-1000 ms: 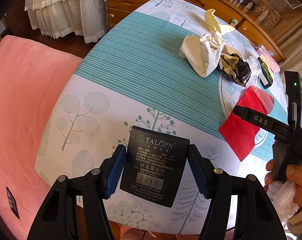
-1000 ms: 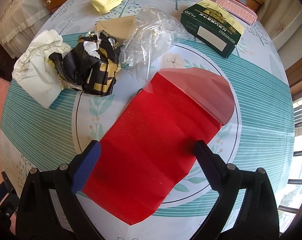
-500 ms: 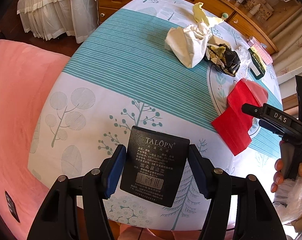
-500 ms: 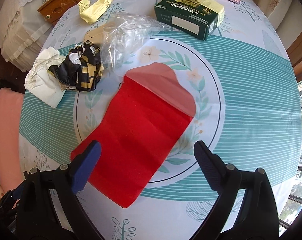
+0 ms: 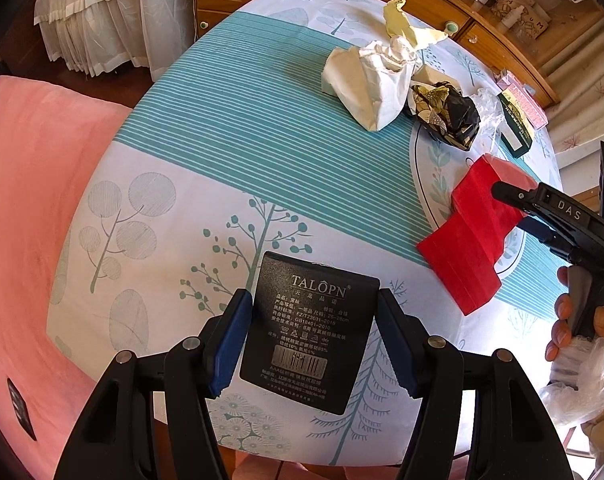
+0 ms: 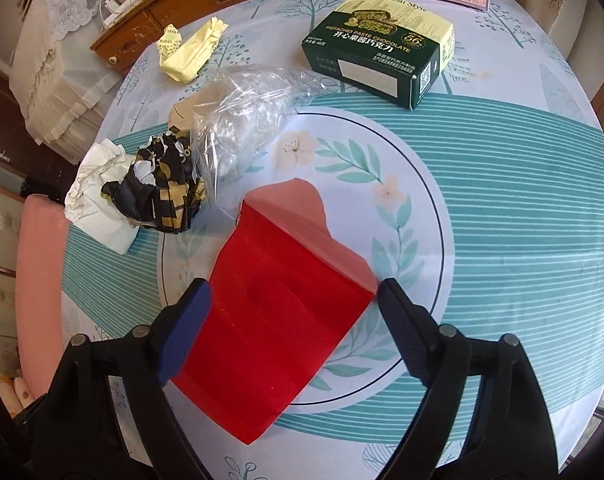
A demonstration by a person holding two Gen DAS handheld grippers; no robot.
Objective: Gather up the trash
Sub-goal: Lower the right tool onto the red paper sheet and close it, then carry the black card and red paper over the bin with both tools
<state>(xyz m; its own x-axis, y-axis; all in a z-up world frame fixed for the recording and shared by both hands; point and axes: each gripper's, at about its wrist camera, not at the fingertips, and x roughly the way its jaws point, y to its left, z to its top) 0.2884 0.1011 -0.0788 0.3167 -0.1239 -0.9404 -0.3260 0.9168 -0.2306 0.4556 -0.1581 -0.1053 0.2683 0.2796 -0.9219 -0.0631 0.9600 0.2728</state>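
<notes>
Left gripper (image 5: pixel 311 340): closed on black card tag (image 5: pixel 309 332), held upright above near table edge (image 5: pixel 142 280), well apart from remaining litter. Red envelope (image 6: pixel 278 312): flat on tablecloth, long axis running from near-left to far-right, flap end pointing away. Right gripper (image 6: pixel 294 332): jaws spread wide, empty, straddling envelope across its short width, fingertips level with either long edge. Judged nearer arm by far for this piece. Crumpled wrappers (image 6: pixel 158 192) and chocolate box (image 6: pixel 381 60) beyond.
</notes>
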